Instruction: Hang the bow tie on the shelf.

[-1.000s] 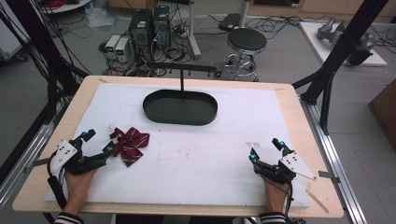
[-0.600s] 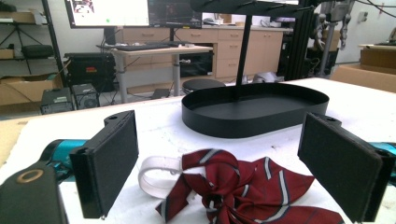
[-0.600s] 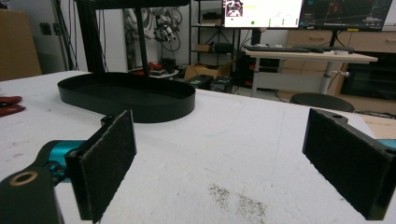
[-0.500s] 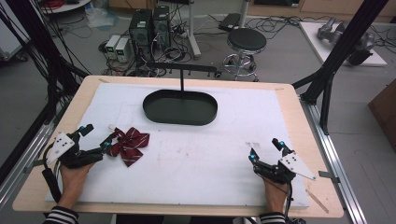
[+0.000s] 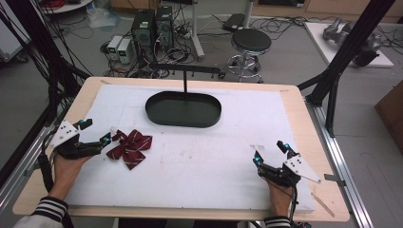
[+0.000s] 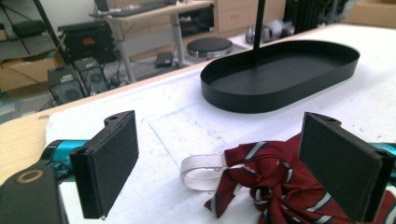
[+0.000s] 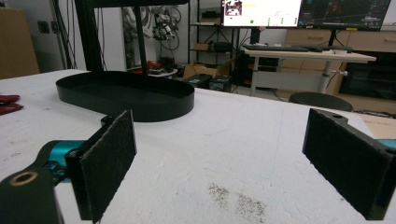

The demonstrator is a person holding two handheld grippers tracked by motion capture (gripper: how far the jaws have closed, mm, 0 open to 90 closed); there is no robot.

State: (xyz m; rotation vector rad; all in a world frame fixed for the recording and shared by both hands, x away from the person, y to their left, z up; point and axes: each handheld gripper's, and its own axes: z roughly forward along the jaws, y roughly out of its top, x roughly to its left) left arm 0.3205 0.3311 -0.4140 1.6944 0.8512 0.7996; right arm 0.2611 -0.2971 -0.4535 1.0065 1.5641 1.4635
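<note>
Bow tie (image 6: 275,186) | between spread jaws of left tool (image 5: 97,134), ungripped | right tool (image 5: 270,151) released

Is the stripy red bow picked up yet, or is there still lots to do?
Not picked up yet. The dark red striped fabric bow tie lies flat on the white foam table cover, outside the black oval metal tray. In hand: the left gripper is open, its jaws on either side of the bow and its clear elastic loop. The right gripper waits open, apart. Left, probably: closing, lifting, placing.
</note>
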